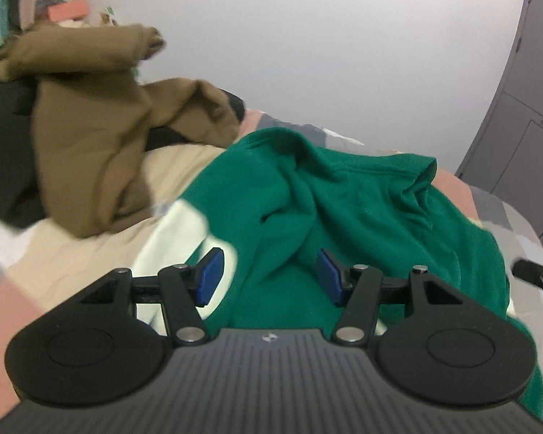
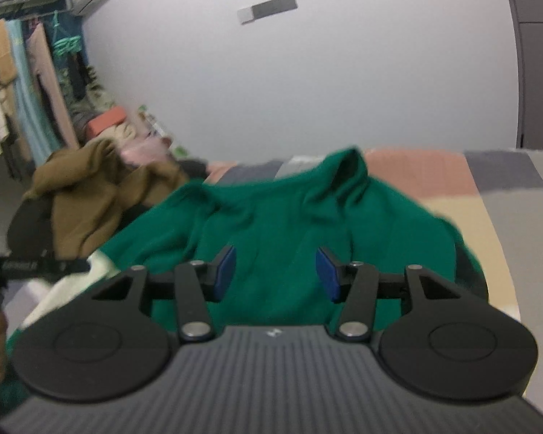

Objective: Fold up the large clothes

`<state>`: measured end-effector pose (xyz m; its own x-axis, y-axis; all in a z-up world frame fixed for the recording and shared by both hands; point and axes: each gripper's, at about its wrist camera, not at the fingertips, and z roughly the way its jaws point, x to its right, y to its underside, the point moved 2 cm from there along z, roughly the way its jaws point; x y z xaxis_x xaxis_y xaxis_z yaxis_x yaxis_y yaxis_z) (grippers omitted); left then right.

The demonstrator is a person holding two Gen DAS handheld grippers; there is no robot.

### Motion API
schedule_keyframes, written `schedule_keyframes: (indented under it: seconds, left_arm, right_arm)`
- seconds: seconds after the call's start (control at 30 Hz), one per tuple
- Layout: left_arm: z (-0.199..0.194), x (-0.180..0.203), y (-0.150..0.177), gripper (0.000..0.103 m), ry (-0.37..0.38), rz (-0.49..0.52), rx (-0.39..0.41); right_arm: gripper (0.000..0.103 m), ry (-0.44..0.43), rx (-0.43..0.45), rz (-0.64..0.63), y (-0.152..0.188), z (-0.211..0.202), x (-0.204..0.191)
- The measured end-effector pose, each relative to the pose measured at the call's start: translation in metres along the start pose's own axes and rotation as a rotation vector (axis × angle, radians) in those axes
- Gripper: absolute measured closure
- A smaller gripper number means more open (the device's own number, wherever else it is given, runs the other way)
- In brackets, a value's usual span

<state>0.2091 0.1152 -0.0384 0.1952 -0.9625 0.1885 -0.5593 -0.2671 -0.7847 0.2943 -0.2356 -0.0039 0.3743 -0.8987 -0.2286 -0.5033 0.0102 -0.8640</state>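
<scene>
Green garment (image 1: 362, 209) crumpled on patchwork bedspread (image 2: 463, 195), brown garment (image 1: 90, 152) heaped beside it. Left gripper (image 1: 268, 275) and right gripper (image 2: 275, 271) both spread wide above green fabric, holding nothing. White wall (image 2: 307, 72), hanging clothes (image 2: 21, 83) at left.

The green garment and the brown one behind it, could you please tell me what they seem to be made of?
The green garment looks like a thick, matte knit, perhaps fleece or sweatshirt cotton: it lies in soft, rounded folds without shine. The brown garment seems a similar heavy, matte fabric, bunched in bulky folds. Blur hides the weave, so neither is certain.
</scene>
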Motion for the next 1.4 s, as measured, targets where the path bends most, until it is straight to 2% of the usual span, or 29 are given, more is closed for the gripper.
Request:
schedule_keyframes:
  seconds: [0.17, 0.33, 0.37, 0.4, 0.43, 0.5, 0.6, 0.77, 0.83, 1.0, 1.07, 1.13, 1.17, 1.23, 1.33, 1.4]
  left_arm:
    - [-0.049, -0.014, 0.034, 0.040, -0.022, -0.032, 0.017]
    - [-0.070, -0.034, 0.058, 0.036, -0.078, -0.065, 0.022]
    - [-0.070, -0.039, 0.063, 0.036, -0.084, -0.078, 0.017]
    - [-0.069, -0.046, 0.068, 0.036, -0.100, -0.088, 0.008]
    - [-0.067, -0.051, 0.072, 0.036, -0.117, -0.096, -0.007]
    - [-0.062, -0.061, 0.078, 0.036, -0.133, -0.112, -0.041]
    - [-0.054, -0.074, 0.084, 0.033, -0.162, -0.127, -0.065]
    - [-0.045, -0.081, 0.089, 0.029, -0.152, -0.140, -0.097]
    - [-0.041, -0.080, 0.089, 0.029, -0.174, -0.118, -0.098]
    - [-0.024, -0.082, 0.093, 0.028, -0.232, -0.107, -0.132]
    - [-0.021, -0.086, 0.095, 0.028, -0.248, -0.123, -0.142]
    - [-0.021, -0.092, 0.096, 0.028, -0.251, -0.143, -0.145]
    - [-0.021, -0.094, 0.096, 0.028, -0.252, -0.152, -0.146]
    - [-0.020, -0.096, 0.098, 0.028, -0.252, -0.163, -0.149]
    - [-0.020, -0.097, 0.100, 0.028, -0.258, -0.164, -0.154]
    - [-0.018, -0.098, 0.101, 0.029, -0.255, -0.168, -0.160]
  right_arm:
    - [0.052, -0.012, -0.079, -0.039, 0.039, -0.050, -0.026]
    - [0.052, -0.051, -0.174, -0.058, 0.075, -0.075, -0.051]
    - [0.052, -0.063, -0.195, -0.053, 0.082, -0.077, -0.054]
    - [0.047, -0.075, -0.216, -0.053, 0.090, -0.079, -0.059]
    - [0.036, -0.083, -0.239, -0.059, 0.098, -0.079, -0.064]
    - [0.025, -0.095, -0.269, -0.083, 0.112, -0.079, -0.074]
    - [0.025, -0.127, -0.312, -0.155, 0.128, -0.076, -0.091]
    - [0.024, -0.123, -0.369, -0.277, 0.151, -0.060, -0.109]
    - [0.025, -0.056, -0.428, -0.388, 0.167, -0.050, -0.116]
    - [0.024, -0.026, -0.422, -0.467, 0.180, -0.044, -0.124]
    - [0.029, -0.023, -0.421, -0.476, 0.183, -0.043, -0.125]
    - [0.045, -0.023, -0.420, -0.477, 0.183, -0.043, -0.124]
    - [0.050, -0.028, -0.420, -0.475, 0.182, -0.044, -0.123]
    - [0.072, -0.004, -0.409, -0.471, 0.179, -0.047, -0.123]
    - [0.085, 0.013, -0.403, -0.417, 0.169, -0.051, -0.113]
    - [0.088, 0.023, -0.394, -0.378, 0.160, -0.054, -0.106]
